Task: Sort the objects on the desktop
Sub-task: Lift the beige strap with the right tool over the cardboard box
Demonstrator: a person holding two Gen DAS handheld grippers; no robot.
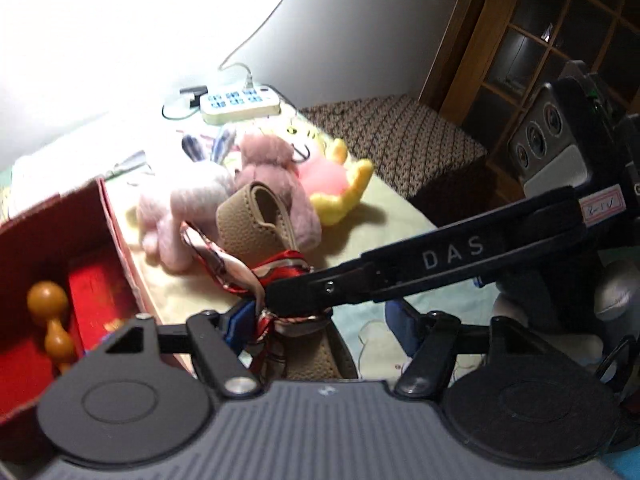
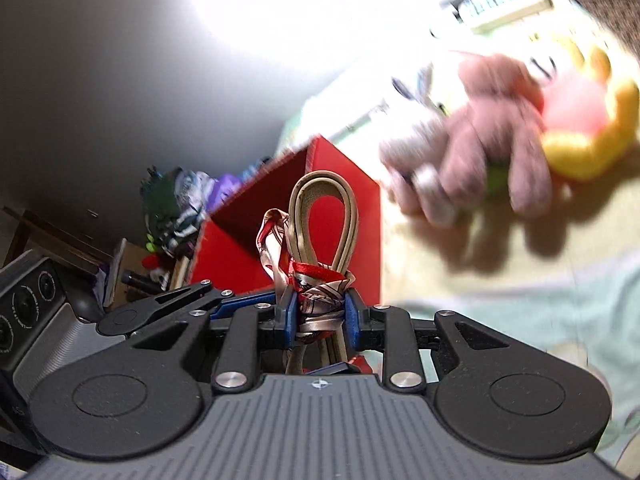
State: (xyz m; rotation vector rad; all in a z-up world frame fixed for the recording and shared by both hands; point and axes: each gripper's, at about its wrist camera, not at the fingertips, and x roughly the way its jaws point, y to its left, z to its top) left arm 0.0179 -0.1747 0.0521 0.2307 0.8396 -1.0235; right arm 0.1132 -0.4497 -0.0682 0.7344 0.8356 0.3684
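Note:
A tan leather strap (image 2: 324, 208) with a red patterned scarf (image 2: 320, 292) knotted around it is held up above the table. My right gripper (image 2: 320, 316) is shut on the scarf knot and strap, its blue pads pressing both sides. In the left wrist view the right gripper (image 1: 280, 300) comes in from the right and clamps the scarf (image 1: 224, 264) below the strap loop (image 1: 252, 224). My left gripper (image 1: 318, 322) is open, pads wide apart, with the strap's lower end passing between them untouched. An open red box (image 1: 116, 220) stands just left of the strap.
Inside the red box (image 2: 360, 208) lies an orange wooden gourd (image 1: 52, 320). Behind the strap lie a pink plush rabbit (image 1: 188, 208), a mauve plush bear (image 1: 276, 160) and a yellow plush toy (image 1: 344, 188). A white power strip (image 1: 240, 104) sits at the back. A patterned stool (image 1: 400, 136) stands right.

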